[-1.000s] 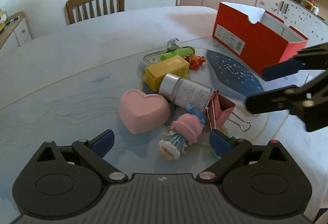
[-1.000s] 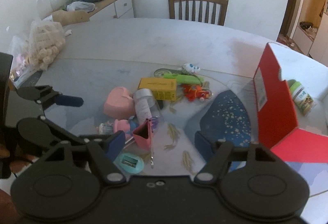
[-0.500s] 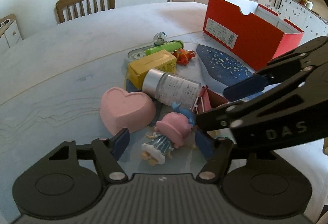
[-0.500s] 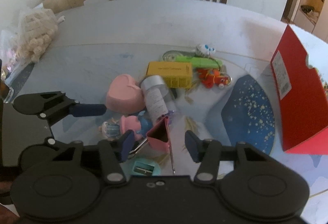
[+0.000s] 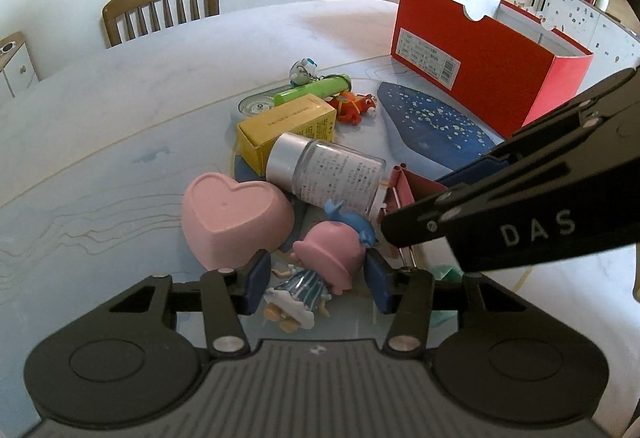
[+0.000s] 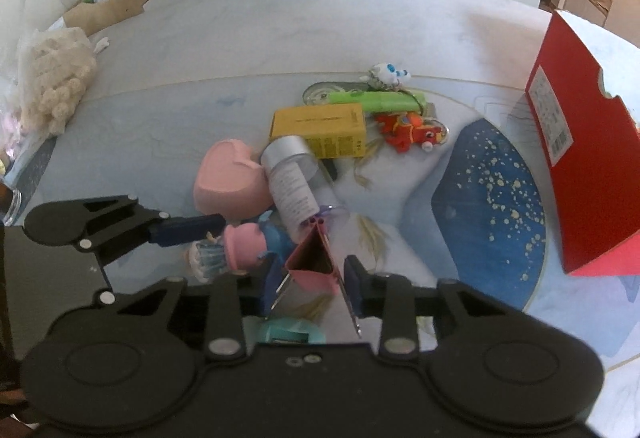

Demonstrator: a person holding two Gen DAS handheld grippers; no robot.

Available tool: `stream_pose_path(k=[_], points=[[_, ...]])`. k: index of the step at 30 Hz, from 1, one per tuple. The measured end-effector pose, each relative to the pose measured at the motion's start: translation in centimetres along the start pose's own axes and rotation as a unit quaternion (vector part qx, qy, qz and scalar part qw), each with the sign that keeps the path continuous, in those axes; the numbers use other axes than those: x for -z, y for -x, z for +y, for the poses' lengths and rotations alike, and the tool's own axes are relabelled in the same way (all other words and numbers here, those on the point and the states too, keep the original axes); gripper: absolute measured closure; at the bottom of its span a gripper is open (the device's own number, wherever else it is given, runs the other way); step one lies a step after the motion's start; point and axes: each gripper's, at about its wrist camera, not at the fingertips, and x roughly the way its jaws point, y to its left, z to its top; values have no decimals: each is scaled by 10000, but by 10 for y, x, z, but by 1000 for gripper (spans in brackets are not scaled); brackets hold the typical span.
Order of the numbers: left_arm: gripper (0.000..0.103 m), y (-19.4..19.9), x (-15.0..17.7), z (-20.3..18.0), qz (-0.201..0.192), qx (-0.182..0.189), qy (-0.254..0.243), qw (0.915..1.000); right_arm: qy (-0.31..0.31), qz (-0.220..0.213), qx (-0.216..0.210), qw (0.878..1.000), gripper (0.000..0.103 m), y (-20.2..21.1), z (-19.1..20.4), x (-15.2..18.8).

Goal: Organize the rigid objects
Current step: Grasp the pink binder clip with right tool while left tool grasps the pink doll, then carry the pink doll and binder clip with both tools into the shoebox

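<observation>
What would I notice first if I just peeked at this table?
Probably the big red box standing open at the far right of the table. Then the pile of little things in the middle: a pink heart box, a doll with a pink hat lying between the left gripper fingers, and a pink binder clip between the right gripper fingers.
</observation>
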Motion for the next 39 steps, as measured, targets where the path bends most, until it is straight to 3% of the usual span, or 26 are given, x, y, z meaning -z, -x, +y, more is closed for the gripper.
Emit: stream_pose_path(k=[9, 22, 30, 39], points=[[59, 3, -5, 1, 5, 5, 167, 9999, -61, -212, 75, 9997, 80, 11, -8, 0], [59, 16, -16, -9, 131, 75, 380, 9992, -495, -494, 51, 9975, 80, 49, -39, -1], [59, 37, -48, -25, -122, -48, 235, 9996, -689, -698, 4, 9952, 80, 84, -64, -8], [59, 60, -107, -62, -675, -40, -204, 9975, -811, -1084, 36, 9908, 80, 125, -107, -24]])
